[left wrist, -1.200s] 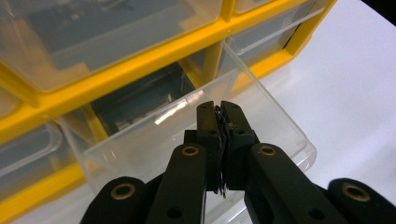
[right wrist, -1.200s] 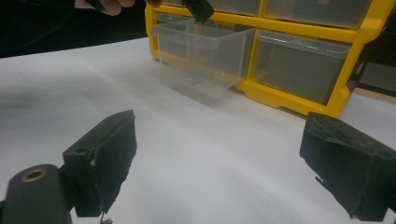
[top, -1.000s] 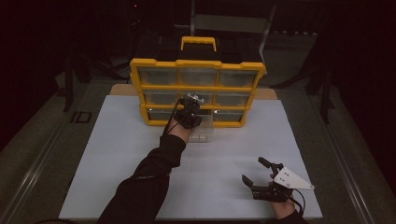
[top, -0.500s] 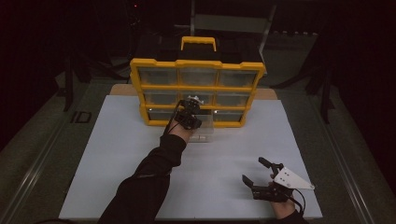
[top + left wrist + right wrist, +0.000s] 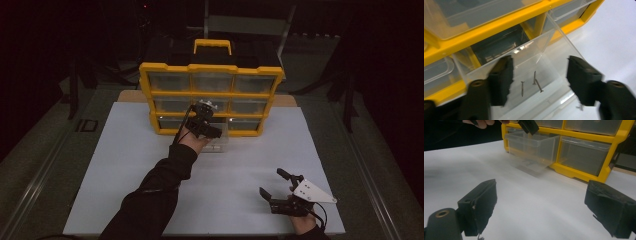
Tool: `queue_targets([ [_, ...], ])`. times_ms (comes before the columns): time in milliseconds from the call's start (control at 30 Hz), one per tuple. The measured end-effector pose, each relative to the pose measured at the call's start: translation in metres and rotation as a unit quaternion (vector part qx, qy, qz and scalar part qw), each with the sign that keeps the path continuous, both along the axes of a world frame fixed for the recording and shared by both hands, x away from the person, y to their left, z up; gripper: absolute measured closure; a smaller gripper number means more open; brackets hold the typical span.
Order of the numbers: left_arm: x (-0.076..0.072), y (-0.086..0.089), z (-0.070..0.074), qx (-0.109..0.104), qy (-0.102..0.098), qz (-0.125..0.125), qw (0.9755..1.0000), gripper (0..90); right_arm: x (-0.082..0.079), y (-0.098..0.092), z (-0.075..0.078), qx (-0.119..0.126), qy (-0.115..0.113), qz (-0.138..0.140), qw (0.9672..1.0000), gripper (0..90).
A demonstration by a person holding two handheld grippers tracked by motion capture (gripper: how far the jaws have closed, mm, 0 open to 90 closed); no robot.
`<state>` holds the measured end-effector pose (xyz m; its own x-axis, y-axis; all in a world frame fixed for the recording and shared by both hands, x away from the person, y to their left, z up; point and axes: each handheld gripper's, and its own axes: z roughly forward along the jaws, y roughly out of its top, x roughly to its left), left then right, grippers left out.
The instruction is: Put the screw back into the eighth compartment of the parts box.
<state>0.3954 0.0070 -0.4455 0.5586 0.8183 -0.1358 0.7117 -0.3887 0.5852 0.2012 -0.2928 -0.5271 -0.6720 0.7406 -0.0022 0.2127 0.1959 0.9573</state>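
A yellow organizer point(image 5: 212, 68) with clear drawers stands upright at the back of the white table. Its lower middle drawer point(image 5: 219, 144) is pulled out onto the table. My left gripper point(image 5: 212, 131) hovers over this drawer point(image 5: 550, 41). Its jaws have just been opening and now stand apart with nothing gripped between them point(image 5: 539, 80). Three small screws point(image 5: 539, 86) lie loose on the drawer's floor below. My right gripper point(image 5: 271, 182) rests open near the front right of the table, far from the drawer point(image 5: 531, 147), with nothing between its fingers point(image 5: 541, 210).
The white table sheet point(image 5: 240, 165) spreads between the organizer and my right gripper. The organizer's other drawers point(image 5: 584, 152) are pushed in. Its handle point(image 5: 212, 44) sticks up at the back. Dark floor and stands surround the table.
In the high view the left hand stays over the pulled-out drawer with hardly any shift. The right gripper has not moved.
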Motion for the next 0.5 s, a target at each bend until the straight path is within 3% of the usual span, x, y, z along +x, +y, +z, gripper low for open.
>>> queue_targets([
  [167, -0.007, 0.007, 0.009, -0.013, -0.004, -0.018, 0.9997, 16.7, 0.0, 0.0, 0.0, 0.001, -0.002, -0.001, 1.0, 11.0],
  [333, -0.018, 0.019, 0.014, -0.023, -0.009, -0.042, 0.9988, 5.3, 0.0, 0.0, 0.001, 0.0, -0.003, -0.003, 1.0, 11.0],
  [500, -0.029, 0.034, 0.019, -0.034, -0.012, -0.065, 0.9973, 1.1, 0.0, 0.0, 0.001, 0.001, -0.003, -0.005, 1.0, 11.0],
])
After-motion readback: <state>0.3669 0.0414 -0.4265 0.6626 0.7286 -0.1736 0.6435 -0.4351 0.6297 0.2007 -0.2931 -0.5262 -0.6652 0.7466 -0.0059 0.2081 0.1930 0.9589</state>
